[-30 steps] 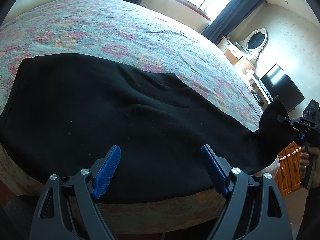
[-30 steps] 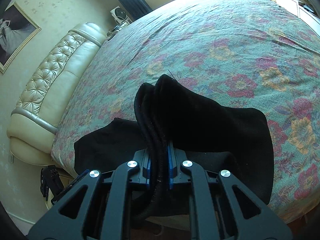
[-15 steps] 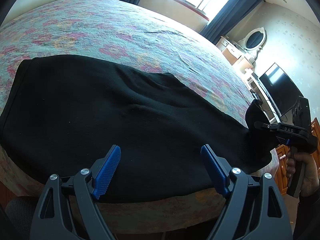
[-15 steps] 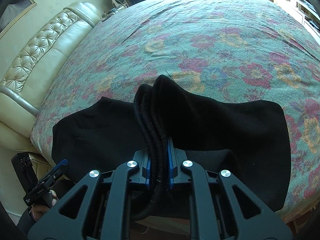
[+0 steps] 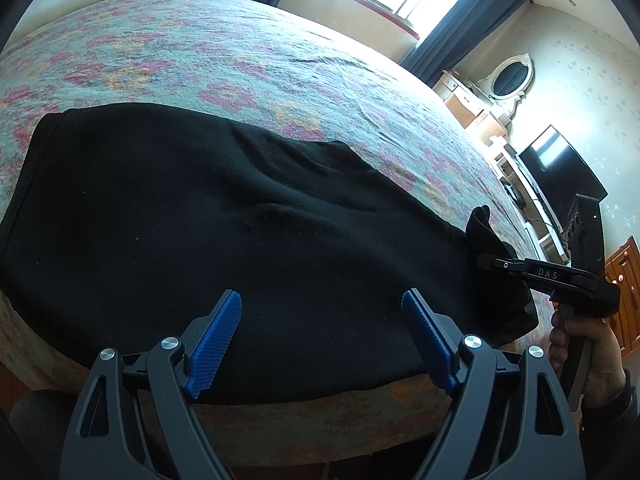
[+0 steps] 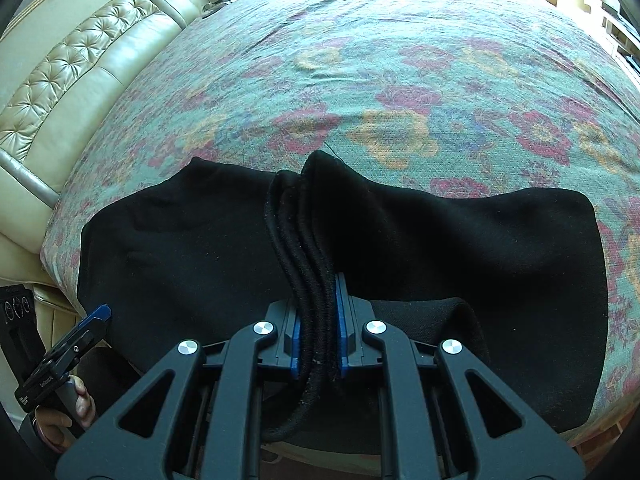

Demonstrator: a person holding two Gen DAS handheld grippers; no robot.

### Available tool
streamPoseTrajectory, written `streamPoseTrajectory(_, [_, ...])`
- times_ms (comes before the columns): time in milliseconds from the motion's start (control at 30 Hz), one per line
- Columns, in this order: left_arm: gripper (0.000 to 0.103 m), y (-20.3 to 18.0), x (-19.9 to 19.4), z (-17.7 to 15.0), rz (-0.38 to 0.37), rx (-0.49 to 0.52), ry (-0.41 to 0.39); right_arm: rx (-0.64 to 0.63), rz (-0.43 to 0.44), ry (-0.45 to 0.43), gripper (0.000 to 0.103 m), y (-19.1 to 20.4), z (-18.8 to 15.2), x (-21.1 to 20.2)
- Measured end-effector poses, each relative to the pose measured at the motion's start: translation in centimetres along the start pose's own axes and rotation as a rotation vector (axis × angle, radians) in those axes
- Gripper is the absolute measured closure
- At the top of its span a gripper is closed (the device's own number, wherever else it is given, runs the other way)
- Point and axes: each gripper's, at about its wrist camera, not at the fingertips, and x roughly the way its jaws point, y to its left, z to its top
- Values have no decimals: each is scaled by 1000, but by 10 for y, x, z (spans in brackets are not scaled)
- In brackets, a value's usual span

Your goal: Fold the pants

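Black pants (image 5: pixel 208 208) lie folded lengthwise along the near edge of a floral bedspread (image 5: pixel 224 56). My left gripper (image 5: pixel 320 316) is open and empty, just above the pants' middle near the bed edge. My right gripper (image 6: pixel 317 304) is shut on the bunched leg cuffs of the pants (image 6: pixel 308 216) and holds them lifted over the rest of the fabric. The right gripper also shows in the left wrist view (image 5: pixel 496 264), at the pants' right end. The left gripper shows in the right wrist view (image 6: pixel 94 320), at the lower left.
A tufted cream headboard (image 6: pixel 76 64) stands at the left end of the bed. A TV (image 5: pixel 560 164), a white shelf unit and an oval mirror (image 5: pixel 512 78) line the far wall. Wooden drawers (image 5: pixel 624 276) stand right of the bed. Windows with dark curtains (image 5: pixel 460 12) are behind.
My right gripper has carried the cuffs leftward and lower over the bed, toward the waist end. More pants fabric now shows under it. My left gripper has stayed put and open.
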Motion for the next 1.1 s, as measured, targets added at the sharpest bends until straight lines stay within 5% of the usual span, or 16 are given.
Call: streamPoseTrajectory(1100, [22,-5,2,-2,4,5,3,-23,-5,17,82,25,-9,27])
